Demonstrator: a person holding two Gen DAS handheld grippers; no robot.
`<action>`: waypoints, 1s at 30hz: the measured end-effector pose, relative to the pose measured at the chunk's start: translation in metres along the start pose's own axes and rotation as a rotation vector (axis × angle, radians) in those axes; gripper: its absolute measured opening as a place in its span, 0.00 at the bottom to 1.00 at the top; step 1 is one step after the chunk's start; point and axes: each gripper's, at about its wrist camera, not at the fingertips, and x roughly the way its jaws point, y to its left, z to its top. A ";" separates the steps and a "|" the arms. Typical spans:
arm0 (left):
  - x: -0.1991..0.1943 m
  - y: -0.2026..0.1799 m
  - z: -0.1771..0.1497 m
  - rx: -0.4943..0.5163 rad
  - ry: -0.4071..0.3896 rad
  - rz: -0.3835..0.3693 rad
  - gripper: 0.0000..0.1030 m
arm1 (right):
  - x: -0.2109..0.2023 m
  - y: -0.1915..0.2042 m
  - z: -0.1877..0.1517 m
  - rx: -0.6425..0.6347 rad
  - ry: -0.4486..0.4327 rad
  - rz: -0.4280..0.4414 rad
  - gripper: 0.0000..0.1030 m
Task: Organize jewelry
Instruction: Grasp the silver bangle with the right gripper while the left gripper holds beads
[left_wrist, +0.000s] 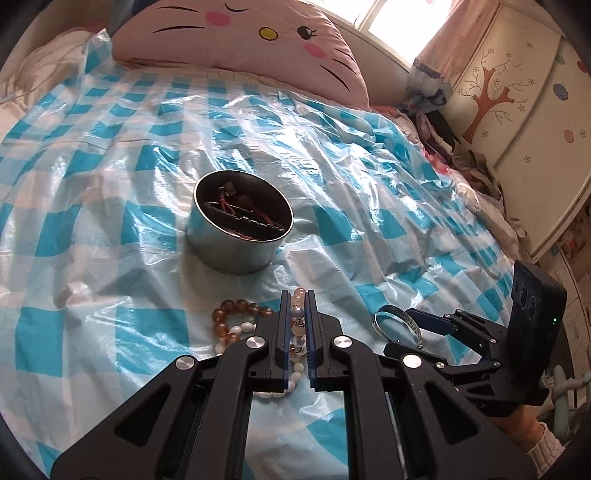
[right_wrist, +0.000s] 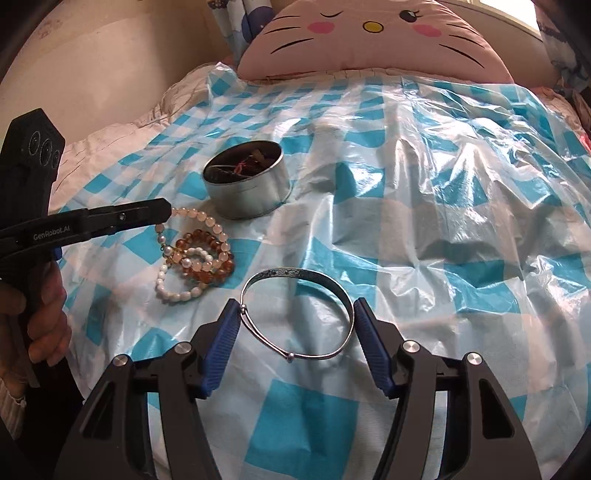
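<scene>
Bed under blue-check plastic sheet (left_wrist: 110, 184); tin (left_wrist: 240, 236) at centre, jewellery partly sorted.

Left gripper (left_wrist: 298, 306) is clamped on the pale bead bracelet (right_wrist: 199, 216), at the bead pile just short of the tin, which lies ahead of it. Right gripper (right_wrist: 291, 325) is spread, not gripping; the silver bangle (right_wrist: 295, 314) lies flat between its jaws, long axis crossways. Left is nearer the tin.

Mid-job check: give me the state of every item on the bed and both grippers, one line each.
Round tin: open, upright, jewelry inside.
Pale bead bracelet: pinched by the left gripper, shut on it.
Amber bead bracelet: loose on the sheet.
White pearl bracelet: loose beside it.
Silver bangle: flat between the right gripper fingers, open.
</scene>
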 end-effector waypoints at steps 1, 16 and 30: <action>-0.002 0.000 -0.001 0.003 -0.007 0.018 0.06 | 0.000 0.005 0.001 -0.005 -0.003 0.005 0.59; -0.012 -0.001 0.002 0.086 -0.091 0.296 0.07 | 0.009 0.010 0.025 0.153 -0.040 0.091 0.60; -0.014 -0.006 0.006 0.129 -0.131 0.378 0.07 | 0.013 0.012 0.034 0.285 -0.159 0.160 0.60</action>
